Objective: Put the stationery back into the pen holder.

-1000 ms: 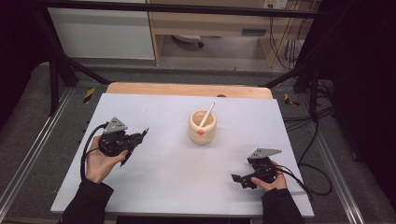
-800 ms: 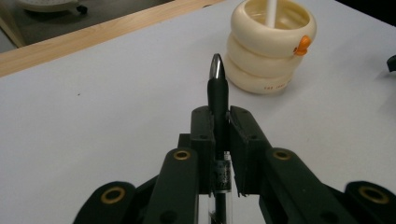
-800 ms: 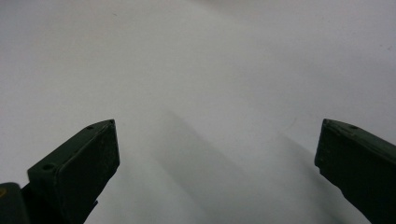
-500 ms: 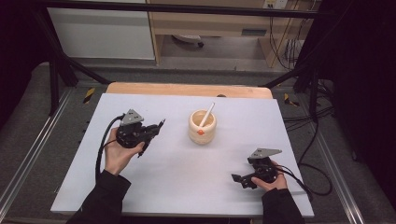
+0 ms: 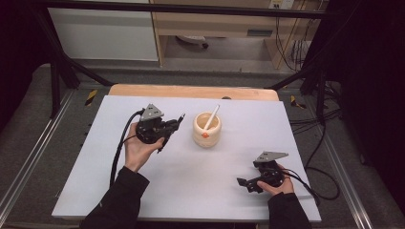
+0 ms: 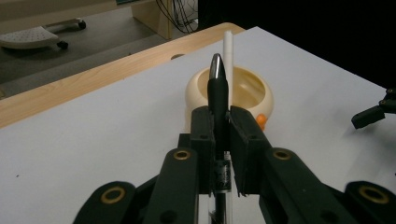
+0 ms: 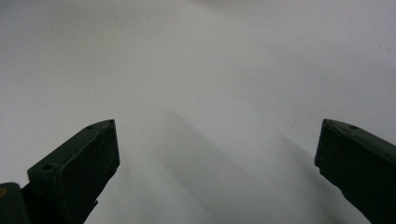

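Clamping a black pen (image 6: 218, 100), left hand-held gripper (image 5: 173, 128) beside cream cup (image 5: 207, 130) with white stick (image 5: 211, 118); right hand-held gripper (image 5: 244, 182) agape.

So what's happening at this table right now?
A person holds a gripper in each hand. The left gripper is clamped on a black pen, pointed toward a cream cup that has a white stick in it. The right gripper sits open, low over the white table.
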Demonstrator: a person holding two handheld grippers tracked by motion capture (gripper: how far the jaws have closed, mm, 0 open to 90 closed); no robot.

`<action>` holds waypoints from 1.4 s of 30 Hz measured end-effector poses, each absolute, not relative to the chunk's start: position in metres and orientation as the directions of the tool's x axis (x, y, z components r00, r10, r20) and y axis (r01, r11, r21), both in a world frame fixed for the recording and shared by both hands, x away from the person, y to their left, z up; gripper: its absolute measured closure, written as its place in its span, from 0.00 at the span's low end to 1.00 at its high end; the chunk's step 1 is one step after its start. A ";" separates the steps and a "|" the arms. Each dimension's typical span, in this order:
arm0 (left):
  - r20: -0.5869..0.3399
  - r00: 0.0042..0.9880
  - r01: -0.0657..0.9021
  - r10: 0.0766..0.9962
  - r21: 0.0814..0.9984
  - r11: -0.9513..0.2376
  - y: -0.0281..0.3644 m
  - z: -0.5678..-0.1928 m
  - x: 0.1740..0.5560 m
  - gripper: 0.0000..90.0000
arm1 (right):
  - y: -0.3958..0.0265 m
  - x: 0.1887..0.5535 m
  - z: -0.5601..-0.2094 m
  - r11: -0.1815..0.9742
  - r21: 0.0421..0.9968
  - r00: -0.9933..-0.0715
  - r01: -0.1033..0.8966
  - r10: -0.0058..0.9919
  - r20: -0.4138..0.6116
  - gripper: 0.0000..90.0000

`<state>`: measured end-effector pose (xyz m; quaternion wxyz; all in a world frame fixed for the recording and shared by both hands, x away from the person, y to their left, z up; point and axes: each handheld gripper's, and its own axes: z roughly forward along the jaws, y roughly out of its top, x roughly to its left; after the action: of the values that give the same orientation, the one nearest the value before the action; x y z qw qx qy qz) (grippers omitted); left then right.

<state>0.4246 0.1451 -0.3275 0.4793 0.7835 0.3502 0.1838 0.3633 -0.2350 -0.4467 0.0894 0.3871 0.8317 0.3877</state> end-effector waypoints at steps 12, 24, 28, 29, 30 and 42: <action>-0.053 0.712 0.341 0.700 0.898 -0.278 0.113 -0.318 0.441 0.89 | -0.236 0.363 -0.445 0.391 0.719 -0.682 0.575 0.714 0.157 0.01; -0.046 0.727 0.322 0.686 0.904 -0.281 0.086 -0.310 0.454 0.89 | -0.236 0.363 -0.445 0.388 0.719 -0.682 0.577 0.714 0.161 0.01; -0.052 0.733 0.320 0.678 0.906 -0.276 0.077 -0.307 0.459 0.89 | -0.236 0.363 -0.445 0.390 0.722 -0.684 0.572 0.712 0.157 0.01; -0.051 0.734 0.319 0.677 0.906 -0.278 0.075 -0.307 0.460 0.89 | -0.236 0.363 -0.445 0.390 0.722 -0.684 0.572 0.712 0.158 0.01; -0.046 0.735 0.315 0.676 0.907 -0.280 0.073 -0.306 0.460 0.89 | -0.236 0.363 -0.445 0.390 0.722 -0.685 0.572 0.712 0.158 0.01; -0.029 0.733 0.284 0.679 0.921 -0.267 0.050 -0.300 0.477 0.89 | -0.237 0.363 -0.444 0.387 0.726 -0.685 0.569 0.711 0.157 0.01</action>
<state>0.4771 0.0502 -0.2998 0.5189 0.7729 0.3116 0.1905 0.3628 -0.2365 -0.4443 0.0901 0.3865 0.8279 0.3963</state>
